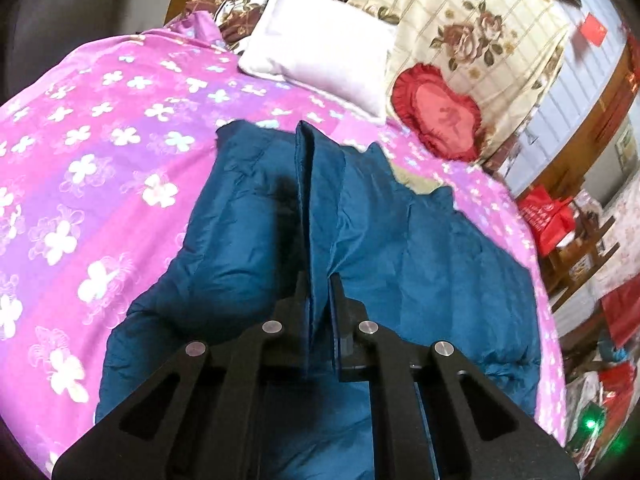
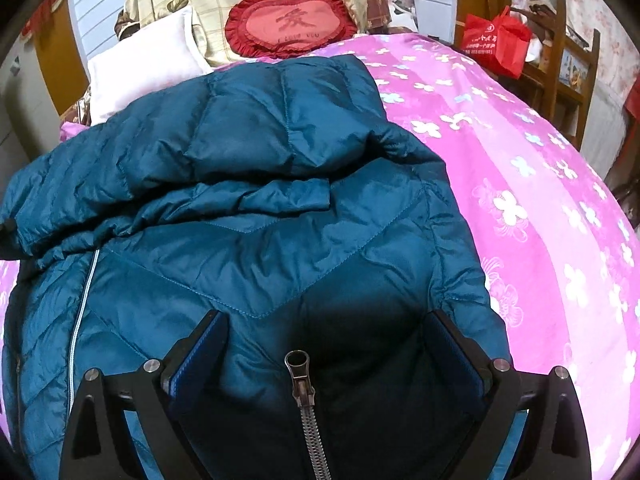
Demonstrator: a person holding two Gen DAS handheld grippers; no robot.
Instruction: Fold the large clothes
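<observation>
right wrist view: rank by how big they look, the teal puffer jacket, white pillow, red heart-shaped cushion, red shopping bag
1. Teal puffer jacket, by far the largest, though nearest the camera.
2. White pillow and red heart-shaped frilled cushion: too alike to rank.
3. Red shopping bag, smallest, but also farthest.

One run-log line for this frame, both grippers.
left gripper: shut on jacket fold | right gripper: open over jacket, zipper pull between fingers | surface: pink floral bedspread

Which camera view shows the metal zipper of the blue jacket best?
The right wrist view: the zipper lies close and sharp between the open right tongs. The left wrist view shows only jacket fabric pinched in the left tongs, no zipper.
</observation>
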